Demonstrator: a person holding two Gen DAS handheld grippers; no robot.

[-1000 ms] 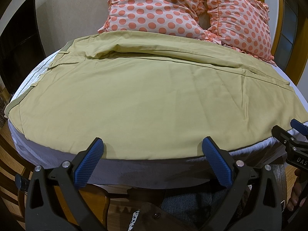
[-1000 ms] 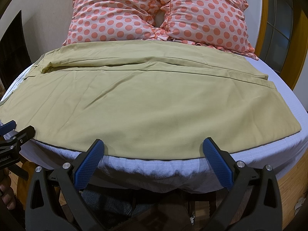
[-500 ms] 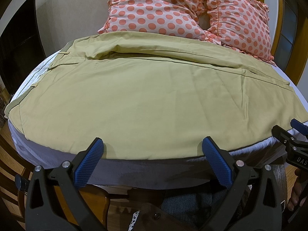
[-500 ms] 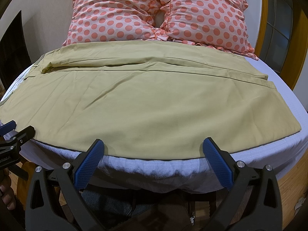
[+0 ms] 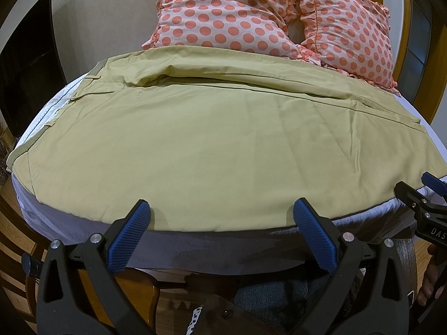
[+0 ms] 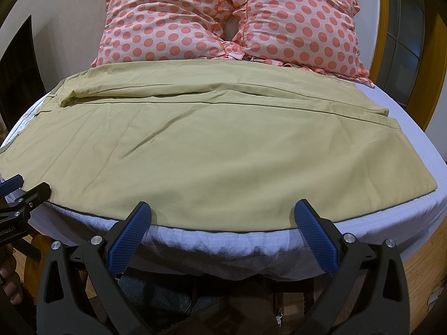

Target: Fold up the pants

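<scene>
Khaki pants [image 5: 223,139] lie flat across the bed, waistband at the left, leg hems at the right; they also show in the right wrist view [image 6: 212,153]. One leg lies over the other, with a fold line along the far side. My left gripper [image 5: 222,217] is open and empty at the near edge of the pants. My right gripper [image 6: 223,217] is open and empty at the same near edge, further right. The right gripper shows at the right edge of the left wrist view [image 5: 430,195].
Two pink polka-dot pillows [image 6: 229,19] lean at the head of the bed. A white sheet [image 6: 413,212] covers the mattress and hangs over the near edge. A wooden bed frame [image 6: 421,276] and wooden floor are below. A dark panel [image 5: 28,55] stands at the left.
</scene>
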